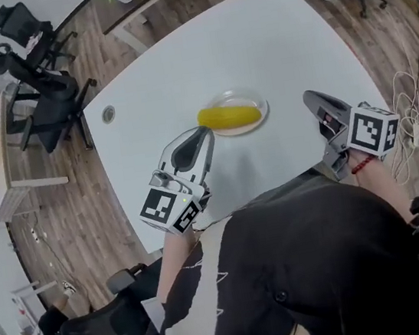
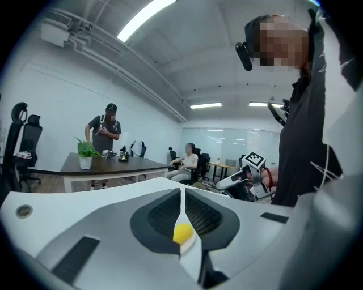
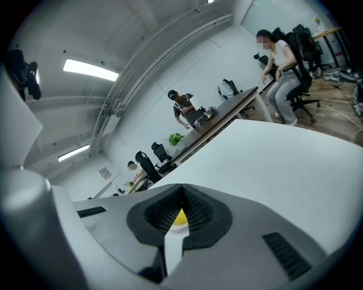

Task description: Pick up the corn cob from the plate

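A yellow corn cob (image 1: 229, 116) lies on a small clear plate (image 1: 260, 103) near the middle of the white table (image 1: 253, 40). My left gripper (image 1: 203, 133) is shut and empty, its tips just short of the cob's left end. In the left gripper view a bit of the corn cob (image 2: 182, 233) shows past the closed left gripper (image 2: 182, 193). My right gripper (image 1: 309, 98) hovers right of the plate, apart from it, shut on nothing. The right gripper view also shows a sliver of the corn cob (image 3: 180, 217) beyond the closed right gripper (image 3: 182, 191).
A round cable grommet (image 1: 108, 113) sits in the table's left part. Black office chairs (image 1: 42, 78) and a desk stand left of the table, cables (image 1: 411, 119) lie on the floor at right. A dark table with a potted plant (image 2: 85, 153) and several people are farther off.
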Available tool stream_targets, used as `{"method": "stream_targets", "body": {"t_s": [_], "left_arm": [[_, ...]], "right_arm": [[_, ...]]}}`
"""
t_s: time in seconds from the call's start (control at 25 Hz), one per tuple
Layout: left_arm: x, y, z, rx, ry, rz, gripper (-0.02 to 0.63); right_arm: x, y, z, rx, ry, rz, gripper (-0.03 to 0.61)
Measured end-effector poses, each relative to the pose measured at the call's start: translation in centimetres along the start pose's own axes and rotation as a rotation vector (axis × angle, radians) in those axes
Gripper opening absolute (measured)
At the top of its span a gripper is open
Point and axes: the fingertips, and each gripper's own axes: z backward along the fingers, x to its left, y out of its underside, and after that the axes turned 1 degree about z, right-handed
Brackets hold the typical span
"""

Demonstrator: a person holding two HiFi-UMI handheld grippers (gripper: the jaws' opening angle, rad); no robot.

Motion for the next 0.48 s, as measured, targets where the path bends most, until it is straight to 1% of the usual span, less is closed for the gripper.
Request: {"method": "stream_targets", "body": {"t_s": [0.16,0.28,0.44,0.48], "left_arm": [[1.1,2.4,-0.3,0.082,0.103,-0.044,0.020],[2.3,3.4,-1.1,0.132,0.174,-0.082,0.020],[3.5,4.8,-1.9,0.154,0.261,-0.120,0.022],[3.8,5.0,-2.2,0.154,0.275,-0.135,0.034]], "right_arm": [[0.1,2.4,2.6,-0.092,0.091,-0.043,0.015],[0.4,3.2,4.6,-0.149,0.194,-0.065,0.015],[-0.3,6.5,8.1,-0.213,0.318,-0.148,0.015],[-0.5,7.2,9.0,-0.222,0.344,-0.160,0.015]]}}
